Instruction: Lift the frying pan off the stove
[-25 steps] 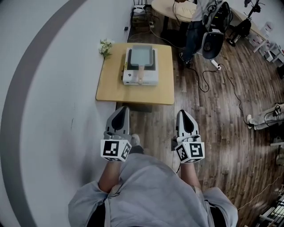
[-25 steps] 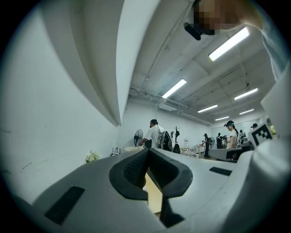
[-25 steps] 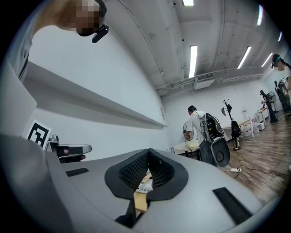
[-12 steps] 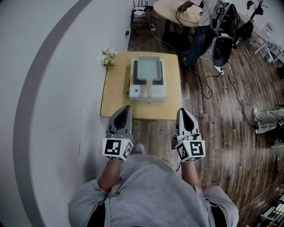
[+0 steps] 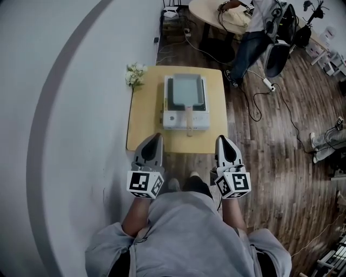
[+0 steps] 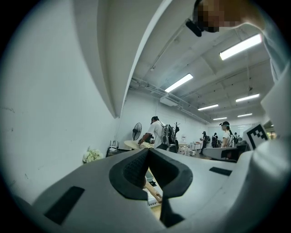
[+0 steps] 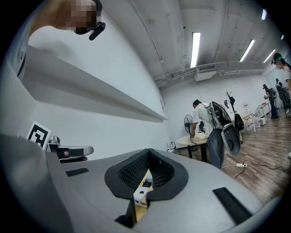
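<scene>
A rectangular grey frying pan (image 5: 186, 90) sits on a white portable stove (image 5: 186, 116) in the head view, its wooden handle (image 5: 188, 120) pointing toward me. Both stand on a small wooden table (image 5: 146, 119). My left gripper (image 5: 153, 142) hangs shut and empty at the table's near edge, left of the stove. The right gripper (image 5: 223, 142) is shut and empty at the near right corner. Through the left gripper view's closed jaws a bit of the handle (image 6: 151, 191) shows; the right gripper view shows a sliver of the stove (image 7: 141, 192).
A small bunch of white flowers (image 5: 135, 73) stands at the table's far left corner. A white wall runs along the left. Beyond the table a person (image 5: 254, 32) stands by a round table (image 5: 216, 13), with a chair (image 5: 275, 57) and cables on the wooden floor.
The table with stove and pan has come nearer to me in the head view; both grippers now reach its near edge. Their jaws stay shut.
</scene>
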### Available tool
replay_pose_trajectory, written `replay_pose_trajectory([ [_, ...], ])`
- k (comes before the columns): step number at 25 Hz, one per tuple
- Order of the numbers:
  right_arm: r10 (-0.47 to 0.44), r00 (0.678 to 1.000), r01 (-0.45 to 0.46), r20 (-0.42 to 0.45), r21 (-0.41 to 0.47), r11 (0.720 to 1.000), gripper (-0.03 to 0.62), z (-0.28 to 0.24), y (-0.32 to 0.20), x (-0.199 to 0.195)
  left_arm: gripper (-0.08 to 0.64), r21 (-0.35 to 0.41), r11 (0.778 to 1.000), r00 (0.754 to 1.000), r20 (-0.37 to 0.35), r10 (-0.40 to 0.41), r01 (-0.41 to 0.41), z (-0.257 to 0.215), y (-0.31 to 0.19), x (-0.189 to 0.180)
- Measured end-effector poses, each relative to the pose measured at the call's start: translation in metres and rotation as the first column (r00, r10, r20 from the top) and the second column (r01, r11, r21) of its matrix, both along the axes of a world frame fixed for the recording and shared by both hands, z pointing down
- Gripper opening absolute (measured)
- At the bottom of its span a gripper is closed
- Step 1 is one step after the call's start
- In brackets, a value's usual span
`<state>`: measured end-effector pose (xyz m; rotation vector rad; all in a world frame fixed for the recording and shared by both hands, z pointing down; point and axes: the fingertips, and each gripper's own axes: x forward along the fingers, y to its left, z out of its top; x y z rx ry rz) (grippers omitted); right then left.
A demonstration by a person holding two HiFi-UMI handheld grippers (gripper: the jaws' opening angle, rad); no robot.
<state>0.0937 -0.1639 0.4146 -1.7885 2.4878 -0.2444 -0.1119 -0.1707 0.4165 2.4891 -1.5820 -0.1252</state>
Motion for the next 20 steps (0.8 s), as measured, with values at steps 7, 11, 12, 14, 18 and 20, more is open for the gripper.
replay_pose_trajectory([
  [7, -0.026, 1.0, 0.027, 0.015, -0.069, 0.997, -0.001, 0.025, -0.035, 0.001, 0.002, -0.07, 0.997, 0.999, -0.04, 0.011, -0.014, 0.023, -0.033, 0.003],
  [11, -0.059, 0.997, 0.066, 0.054, -0.141, 0.988, 0.0, 0.046, -0.065, 0.001, 0.002, -0.177, 0.981, 0.992, -0.112, 0.062, -0.082, 0.046, -0.063, 0.013],
  [12, -0.068, 0.996, 0.077, 0.061, -0.161, 0.984, 0.0, 0.052, -0.074, 0.001, 0.002, -0.209, 0.973, 0.989, -0.127, 0.07, -0.096, 0.053, -0.072, 0.016],
  [14, -0.093, 0.993, 0.106, 0.073, -0.207, 0.972, 0.0, 0.067, -0.089, 0.001, 0.003, -0.265, 0.956, 0.984, -0.156, 0.084, -0.123, 0.066, -0.089, 0.023],
  [18, -0.161, 0.979, 0.192, 0.122, -0.314, 0.93, 0.002, 0.102, -0.113, -0.007, 0.003, -0.352, 0.915, 0.965, -0.236, 0.117, -0.197, 0.093, -0.116, 0.036],
  [20, -0.186, 0.968, 0.237, 0.17, -0.366, 0.9, 0.002, 0.121, -0.123, -0.009, 0.02, -0.39, 0.888, 0.95, -0.28, 0.138, -0.244, 0.107, -0.128, 0.045],
])
